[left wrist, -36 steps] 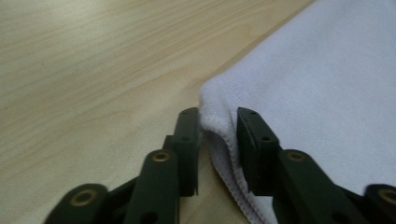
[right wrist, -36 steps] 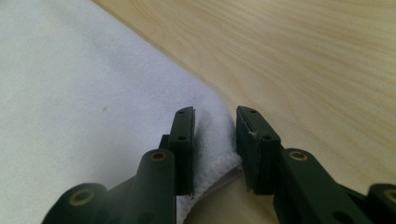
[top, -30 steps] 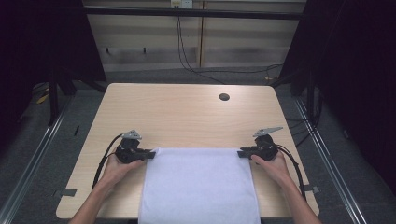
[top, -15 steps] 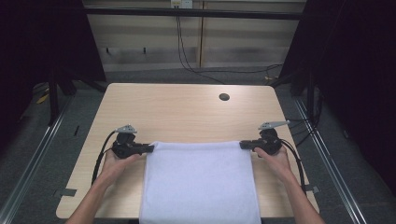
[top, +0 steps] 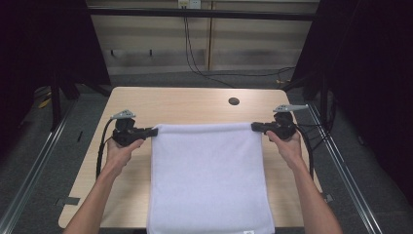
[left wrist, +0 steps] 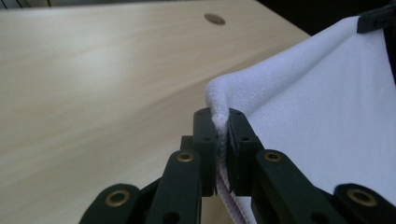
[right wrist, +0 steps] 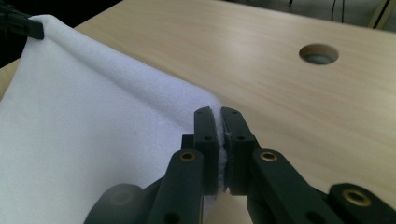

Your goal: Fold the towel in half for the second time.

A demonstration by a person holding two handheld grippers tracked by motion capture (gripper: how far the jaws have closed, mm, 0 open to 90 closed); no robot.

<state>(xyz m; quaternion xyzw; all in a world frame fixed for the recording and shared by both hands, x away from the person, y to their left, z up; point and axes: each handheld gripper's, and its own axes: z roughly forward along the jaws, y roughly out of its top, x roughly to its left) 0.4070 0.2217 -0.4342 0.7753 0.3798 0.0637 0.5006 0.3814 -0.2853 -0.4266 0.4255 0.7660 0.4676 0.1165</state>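
Your left gripper (top: pixel 155 130) and right gripper (top: pixel 254 126) each clamp a far corner of the white towel (top: pixel 209 180), mid-frame; it drapes toward the counter's (top: pixel 195 105) bottom edge.

White towel (top: pixel 209 175) (plain), pale wood table (top: pixel 195 105)
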